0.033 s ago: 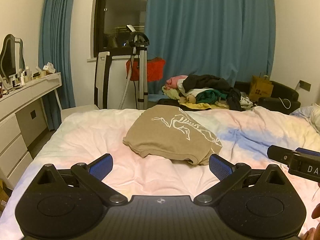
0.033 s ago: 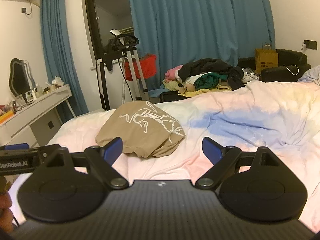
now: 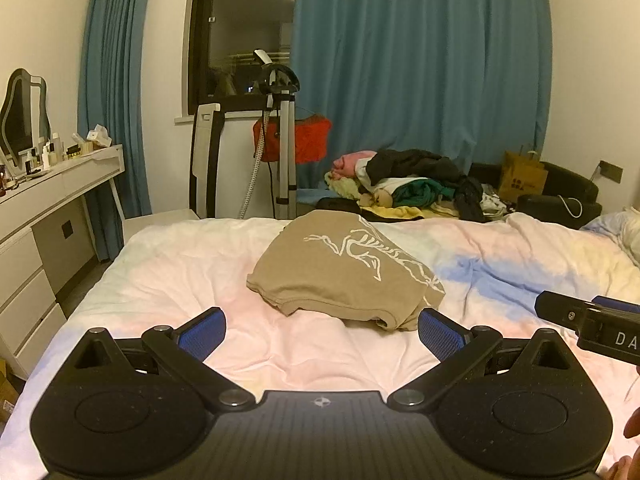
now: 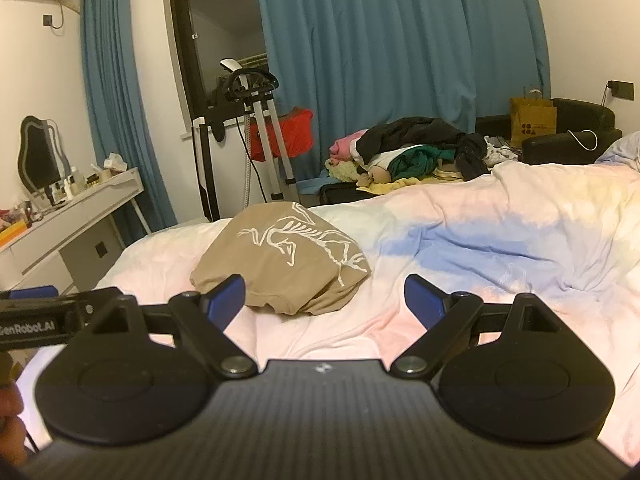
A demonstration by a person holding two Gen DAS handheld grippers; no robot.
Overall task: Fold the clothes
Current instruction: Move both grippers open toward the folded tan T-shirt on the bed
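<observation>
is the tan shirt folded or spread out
Folded: the tan shirt lies as a compact bundle on the bed, layered edges at its near side.

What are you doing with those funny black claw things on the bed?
A person is folding clothes with a gripper in each hand. Right now the left gripper and the right gripper are both open and holding nothing, held just in front of the tan T-shirt. The shirt lies folded into a bundle on the bed, its white skeleton print facing up. A pile of other clothes sits beyond the far edge of the bed, untouched.
</observation>
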